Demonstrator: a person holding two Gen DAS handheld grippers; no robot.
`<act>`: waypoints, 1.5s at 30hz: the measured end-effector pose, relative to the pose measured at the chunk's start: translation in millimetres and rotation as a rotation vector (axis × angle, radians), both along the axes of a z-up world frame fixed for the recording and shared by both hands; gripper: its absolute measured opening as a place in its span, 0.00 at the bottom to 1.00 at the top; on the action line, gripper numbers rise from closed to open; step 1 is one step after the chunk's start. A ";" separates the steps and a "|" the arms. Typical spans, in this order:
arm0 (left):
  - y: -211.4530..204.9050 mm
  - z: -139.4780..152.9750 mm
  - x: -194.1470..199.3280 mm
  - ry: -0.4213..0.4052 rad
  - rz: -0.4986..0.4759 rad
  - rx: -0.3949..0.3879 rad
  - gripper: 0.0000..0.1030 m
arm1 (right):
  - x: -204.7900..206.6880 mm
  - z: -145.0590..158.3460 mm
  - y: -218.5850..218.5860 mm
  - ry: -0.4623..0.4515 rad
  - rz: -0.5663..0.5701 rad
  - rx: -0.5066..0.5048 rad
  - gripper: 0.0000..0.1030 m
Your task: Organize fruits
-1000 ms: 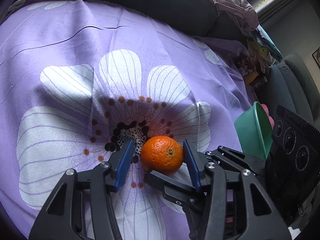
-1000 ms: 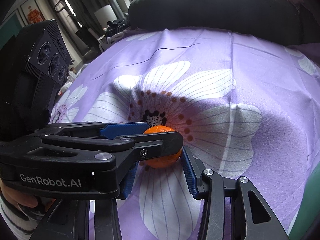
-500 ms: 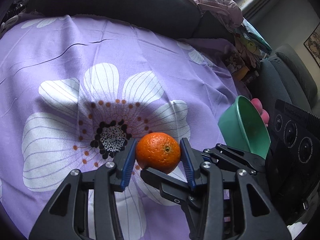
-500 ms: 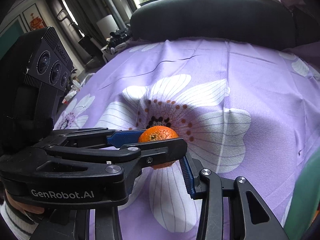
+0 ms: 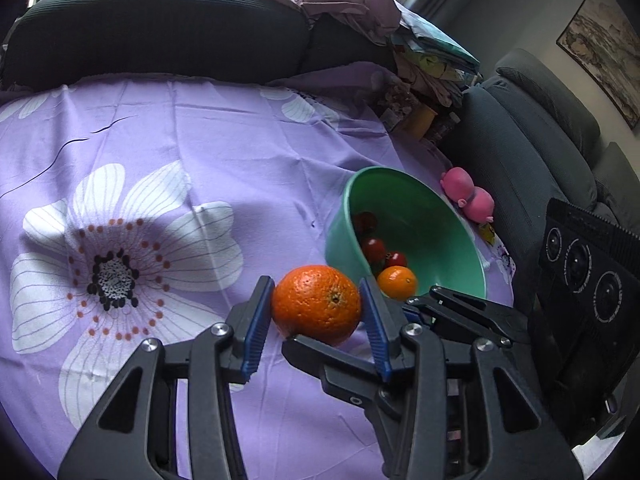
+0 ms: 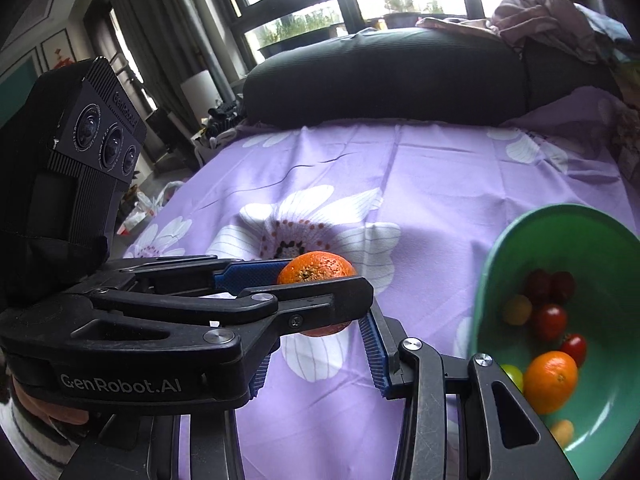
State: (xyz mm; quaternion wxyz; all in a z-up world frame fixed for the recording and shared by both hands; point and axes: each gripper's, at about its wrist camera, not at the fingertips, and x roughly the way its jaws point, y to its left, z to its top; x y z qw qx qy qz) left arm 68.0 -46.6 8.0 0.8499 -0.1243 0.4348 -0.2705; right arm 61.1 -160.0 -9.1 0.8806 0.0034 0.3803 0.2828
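Item: orange (image 5: pixel 317 303), clamped between blue pads of left gripper (image 5: pixel 316 316), held above purple floral cloth (image 5: pixel 200 152), just beside rim of green bowl (image 5: pixel 452 240).
Bowl contents: 1 smaller orange (image 5: pixel 397 281), several red tomatoes (image 5: pixel 374 249), yellowish pcs (right wrist view).
Right gripper (image 6: pixel 316 354): fingers wide, nothing held, sits under/behind the left one.
Status: most fruit appears binned already; no loose fruit visible on cloth. Left to do: drop this orange in the bowl.

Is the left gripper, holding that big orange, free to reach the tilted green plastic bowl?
Probably yes. The left gripper, shut on the big orange, sits just beside the green bowl, whose opening faces it; nothing lies between.
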 end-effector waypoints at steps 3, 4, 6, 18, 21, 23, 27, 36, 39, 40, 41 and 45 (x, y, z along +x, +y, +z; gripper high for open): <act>-26.9 2.7 -0.1 -0.006 -0.056 0.000 0.42 | -6.7 4.5 -23.5 -0.008 -0.048 -0.003 0.42; -35.8 3.3 0.1 -0.007 -0.072 -0.001 0.42 | -8.0 6.5 -30.0 -0.011 -0.064 -0.005 0.42; -53.0 4.3 1.6 -0.008 -0.103 -0.004 0.42 | -10.9 9.3 -45.3 -0.015 -0.096 -0.007 0.42; -128.2 -7.3 9.1 0.011 -0.215 0.045 0.43 | -11.8 -0.6 -117.6 0.032 -0.252 -0.017 0.42; -131.6 -0.4 5.7 -0.031 -0.198 0.088 0.47 | -12.8 -5.9 -122.6 0.043 -0.272 -0.061 0.42; -128.3 5.8 3.1 -0.064 -0.172 0.115 0.69 | -13.6 -7.4 -125.9 0.044 -0.284 -0.083 0.42; -120.4 20.6 -3.9 -0.134 -0.104 0.176 0.82 | -18.9 0.0 -132.8 0.020 -0.292 -0.086 0.42; -98.9 47.5 -16.1 -0.185 -0.002 0.223 0.99 | -29.6 20.7 -133.2 -0.018 -0.300 -0.132 0.42; -96.7 52.4 -19.8 -0.193 0.017 0.245 0.99 | -32.7 26.2 -132.3 -0.027 -0.298 -0.140 0.42; -96.3 53.8 -20.8 -0.196 0.030 0.262 0.99 | -33.5 27.9 -131.9 -0.030 -0.298 -0.143 0.42; -95.9 54.7 -22.1 -0.197 0.046 0.284 0.99 | -34.4 29.2 -131.8 -0.032 -0.298 -0.146 0.42; -89.3 59.1 -25.1 -0.191 0.085 0.269 0.99 | -38.9 32.3 -131.0 -0.037 -0.294 -0.154 0.42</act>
